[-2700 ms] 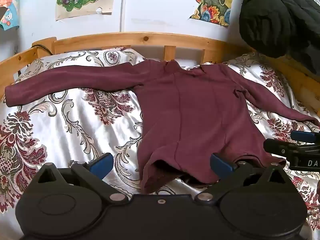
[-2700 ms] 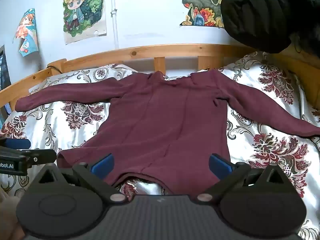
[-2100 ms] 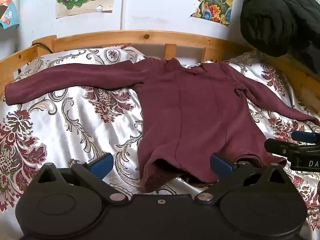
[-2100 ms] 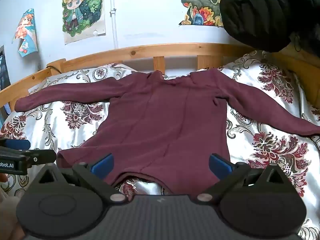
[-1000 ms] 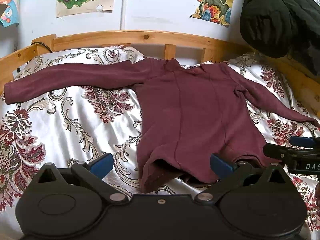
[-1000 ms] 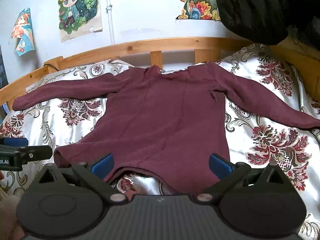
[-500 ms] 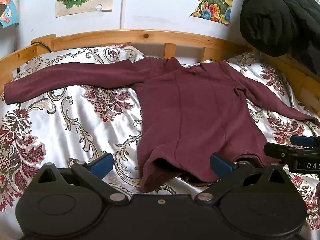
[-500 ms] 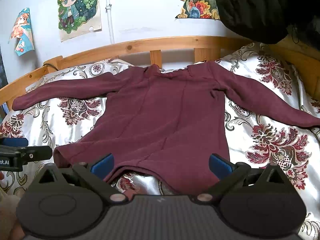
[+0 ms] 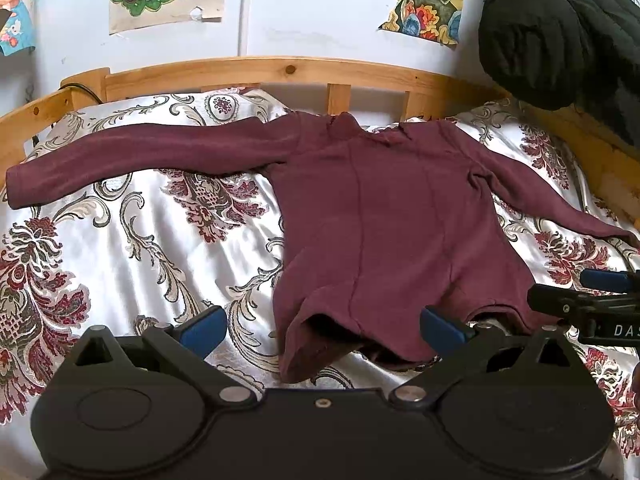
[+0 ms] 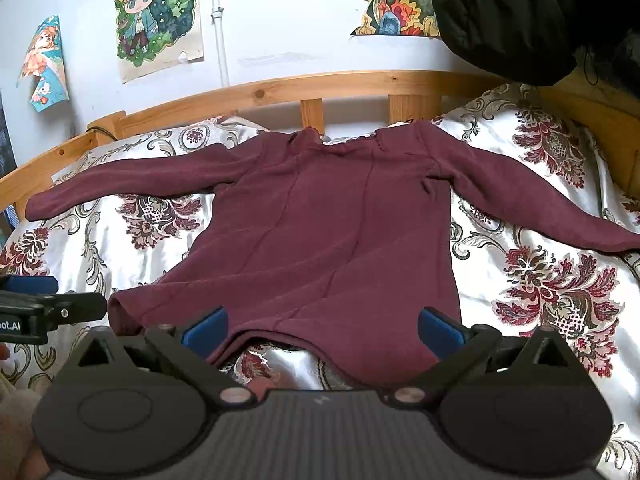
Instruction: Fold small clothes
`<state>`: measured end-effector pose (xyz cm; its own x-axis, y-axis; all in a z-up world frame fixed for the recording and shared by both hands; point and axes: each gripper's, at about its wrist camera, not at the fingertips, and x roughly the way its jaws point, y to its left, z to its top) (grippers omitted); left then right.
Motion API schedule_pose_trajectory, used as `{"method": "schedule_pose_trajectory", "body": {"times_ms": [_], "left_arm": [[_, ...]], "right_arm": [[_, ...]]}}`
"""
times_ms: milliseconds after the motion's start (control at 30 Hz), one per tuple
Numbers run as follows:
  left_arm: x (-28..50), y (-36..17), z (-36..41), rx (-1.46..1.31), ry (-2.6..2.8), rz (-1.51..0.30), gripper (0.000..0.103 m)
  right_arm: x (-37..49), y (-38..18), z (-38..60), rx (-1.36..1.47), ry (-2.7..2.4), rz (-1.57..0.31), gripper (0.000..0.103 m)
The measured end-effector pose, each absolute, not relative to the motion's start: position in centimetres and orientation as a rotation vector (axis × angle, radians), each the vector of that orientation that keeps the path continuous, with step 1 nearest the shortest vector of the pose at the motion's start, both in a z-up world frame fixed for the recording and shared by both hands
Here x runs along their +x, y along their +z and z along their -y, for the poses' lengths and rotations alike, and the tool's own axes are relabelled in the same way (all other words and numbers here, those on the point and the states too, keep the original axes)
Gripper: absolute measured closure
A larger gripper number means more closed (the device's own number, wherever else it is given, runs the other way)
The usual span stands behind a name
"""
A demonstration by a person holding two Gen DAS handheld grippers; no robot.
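A maroon long-sleeved top [image 9: 392, 220] lies flat on the bed, both sleeves spread out sideways, collar toward the headboard. It also shows in the right wrist view [image 10: 328, 236]. My left gripper [image 9: 324, 326] is open and empty, just short of the hem's left corner. My right gripper [image 10: 320, 328] is open and empty, its fingers over the hem, which is slightly lifted and rumpled. The right gripper shows at the right edge of the left wrist view [image 9: 588, 304]. The left gripper shows at the left edge of the right wrist view [image 10: 44, 304].
The bed has a white satin cover with red floral patterns [image 9: 132, 248]. A wooden headboard rail [image 9: 280, 70] runs along the back. A dark padded jacket [image 10: 520, 12] hangs at the upper right. Posters are on the wall.
Both grippers have barely shifted. The top lies as before and both grippers stay open.
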<state>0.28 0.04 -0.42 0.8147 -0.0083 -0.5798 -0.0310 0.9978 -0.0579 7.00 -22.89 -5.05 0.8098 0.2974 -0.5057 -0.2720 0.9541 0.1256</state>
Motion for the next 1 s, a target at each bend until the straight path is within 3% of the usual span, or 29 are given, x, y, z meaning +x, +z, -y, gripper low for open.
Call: {"method": "schedule_pose_trajectory", "body": {"times_ms": [600, 1000], "left_arm": [[2.1, -1.3, -0.4, -0.041, 0.079, -0.727, 0.001], [9.4, 2.4, -0.7, 0.078, -0.005, -0.657, 0.001]], "right_arm": [[8.6, -5.5, 23.7, 0.058, 0.215, -0.586, 0.000], [13.1, -4.3, 37.2, 0.336, -0.081, -0.486, 0.000]]}}
